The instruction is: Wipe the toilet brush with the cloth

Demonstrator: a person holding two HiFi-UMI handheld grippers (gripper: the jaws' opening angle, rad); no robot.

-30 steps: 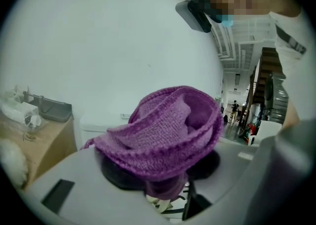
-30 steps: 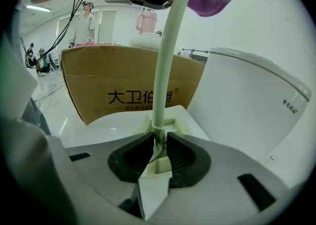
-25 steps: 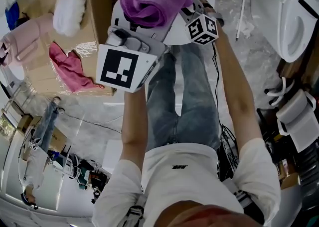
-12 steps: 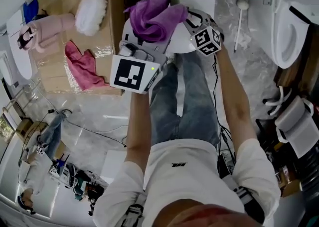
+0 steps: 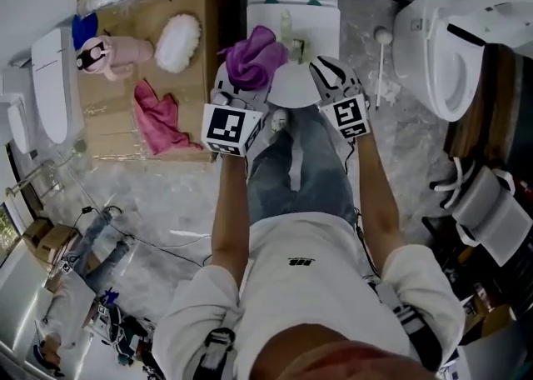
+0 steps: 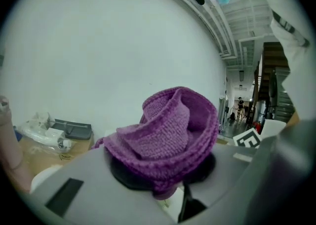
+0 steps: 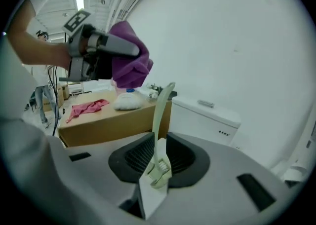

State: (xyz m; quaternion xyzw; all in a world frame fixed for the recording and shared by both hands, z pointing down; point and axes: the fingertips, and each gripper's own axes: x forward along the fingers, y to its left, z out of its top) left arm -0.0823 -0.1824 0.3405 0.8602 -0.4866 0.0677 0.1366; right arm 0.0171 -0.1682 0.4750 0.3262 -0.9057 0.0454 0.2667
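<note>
Pre-wipe: left gripper [image 5: 241,91], jaws just closed in, pinches the purple cloth [image 6: 173,135]; right gripper [image 5: 329,78], likewise just closed, pinches the toilet brush [image 7: 159,120] nearby, not touching; next I'd bring cloth onto brush.

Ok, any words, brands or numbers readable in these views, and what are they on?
No text reads clearly in any view.
Toilet tank: small dark brand mark on its front, too blurred to read.
White shirt: small dark logo on it, too small to read.
Left marker cube and right marker cube: black-and-white square patterns only, no letters.
</note>
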